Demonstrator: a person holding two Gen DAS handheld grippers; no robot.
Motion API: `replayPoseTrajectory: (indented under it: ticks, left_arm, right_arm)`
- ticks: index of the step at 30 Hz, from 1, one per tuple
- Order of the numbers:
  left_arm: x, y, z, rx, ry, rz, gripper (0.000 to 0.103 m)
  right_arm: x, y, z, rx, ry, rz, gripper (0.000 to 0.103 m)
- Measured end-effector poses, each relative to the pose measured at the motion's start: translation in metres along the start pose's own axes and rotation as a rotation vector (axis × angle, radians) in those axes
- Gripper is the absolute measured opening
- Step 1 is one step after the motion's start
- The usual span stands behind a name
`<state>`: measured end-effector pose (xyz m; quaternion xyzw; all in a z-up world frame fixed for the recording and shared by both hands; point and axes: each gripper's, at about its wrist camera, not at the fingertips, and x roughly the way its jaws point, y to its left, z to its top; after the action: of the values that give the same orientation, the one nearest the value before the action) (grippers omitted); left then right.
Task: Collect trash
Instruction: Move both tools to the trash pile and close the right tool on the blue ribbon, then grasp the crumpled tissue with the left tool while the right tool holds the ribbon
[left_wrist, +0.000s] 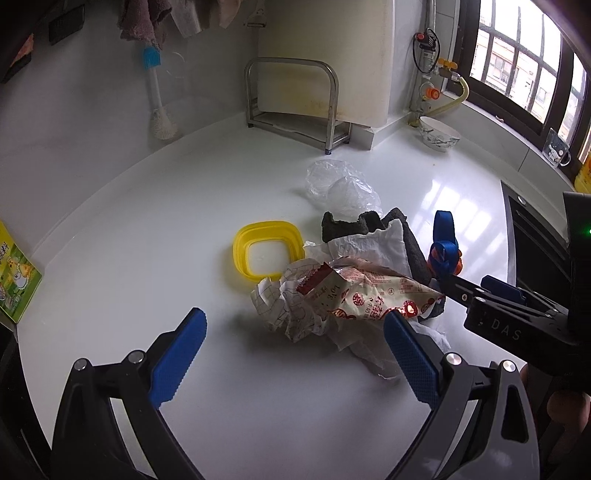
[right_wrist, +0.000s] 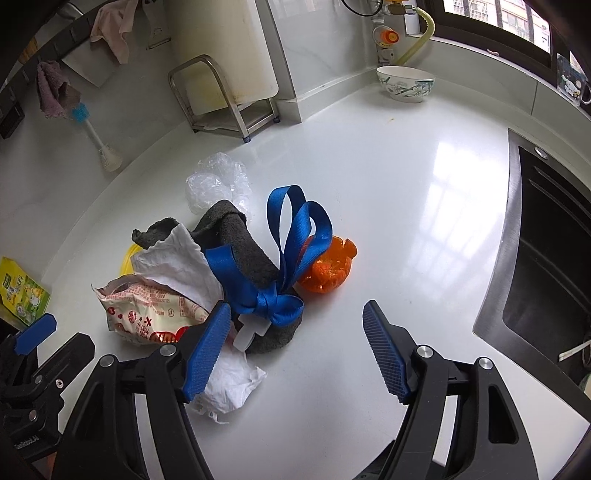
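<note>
Both grippers tilt down over the white countertop (right_wrist: 369, 184), jaws spread wide and holding nothing: the left gripper (left_wrist: 291, 354) before the trash heap, the right gripper (right_wrist: 295, 347) at its near right edge. Nearest lies a red-and-cream snack wrapper (left_wrist: 373, 295) reading "LOVE", then crumpled tissue (right_wrist: 173, 266), a dark cloth (right_wrist: 251, 258) under blue ribbon (right_wrist: 295, 236), orange peel (right_wrist: 328, 269), and farthest a clear plastic bag (right_wrist: 218, 181).

the countertop (right_wrist: 369, 184) is showing glossy white; the tissue (right_wrist: 173, 258) is lying crumpled and matt, the ribbon (right_wrist: 303, 229) is gleaming satin, the dark cloth (right_wrist: 243, 251) is looking coarse, the rack (left_wrist: 295, 96) is brushed metal.
</note>
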<state>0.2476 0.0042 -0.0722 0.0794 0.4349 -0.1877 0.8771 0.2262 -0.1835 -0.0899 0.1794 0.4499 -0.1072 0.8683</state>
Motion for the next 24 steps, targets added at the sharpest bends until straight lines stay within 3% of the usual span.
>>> replayPoseTrajectory:
  ticks: [5,7,11,14,24]
  left_arm:
    - [0.004,0.000,-0.001,-0.012,0.008,-0.003,0.095]
    - [0.005,0.000,-0.001,-0.009,0.011,-0.002,0.095]
    - [0.006,-0.001,-0.001,-0.012,0.011,-0.010,0.095]
    - [0.008,-0.004,-0.002,-0.007,0.016,-0.015,0.095]
    - [0.014,-0.009,0.002,-0.027,0.002,-0.006,0.095]
  right_arm:
    - [0.007,0.008,0.002,-0.042,-0.016,-0.012,0.070]
    - [0.011,0.010,0.003,-0.048,-0.009,-0.001,0.062]
    - [0.014,0.017,0.004,-0.075,0.006,0.032,0.034]
    - [0.010,0.016,0.004,-0.070,-0.001,0.055,0.022]
    - [-0.016,-0.007,-0.003,0.006,-0.047,0.053,0.019]
